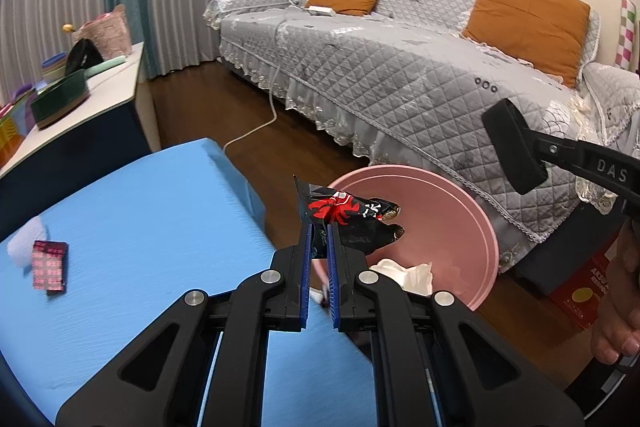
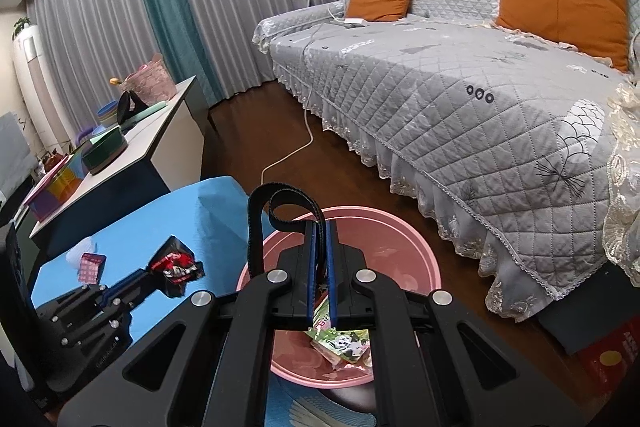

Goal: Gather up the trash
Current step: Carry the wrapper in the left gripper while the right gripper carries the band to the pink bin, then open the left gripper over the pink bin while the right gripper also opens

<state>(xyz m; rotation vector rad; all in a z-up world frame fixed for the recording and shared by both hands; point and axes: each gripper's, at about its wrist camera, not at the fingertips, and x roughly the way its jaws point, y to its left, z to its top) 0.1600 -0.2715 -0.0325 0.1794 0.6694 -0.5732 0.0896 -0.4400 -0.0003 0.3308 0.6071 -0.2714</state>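
Note:
My left gripper (image 1: 319, 227) is shut on a black and red snack wrapper (image 1: 348, 217) and holds it over the near rim of the pink bin (image 1: 476, 211); the wrapper also shows in the right wrist view (image 2: 176, 265). White tissue (image 1: 408, 273) lies in the bin. My right gripper (image 2: 323, 227) is shut on a black strap loop (image 2: 276, 207) above the pink bin (image 2: 420, 247), which holds a green panda packet (image 2: 344, 343). A small pink patterned packet (image 1: 50, 265) lies on the blue table (image 1: 160, 219), next to a white wad.
A grey quilted sofa (image 1: 400, 67) with orange cushions runs behind the bin. A white cable (image 1: 256, 131) crosses the wood floor. A side counter (image 1: 100, 83) at left carries boxes and bowls. A red box (image 1: 580, 291) sits on the floor at right.

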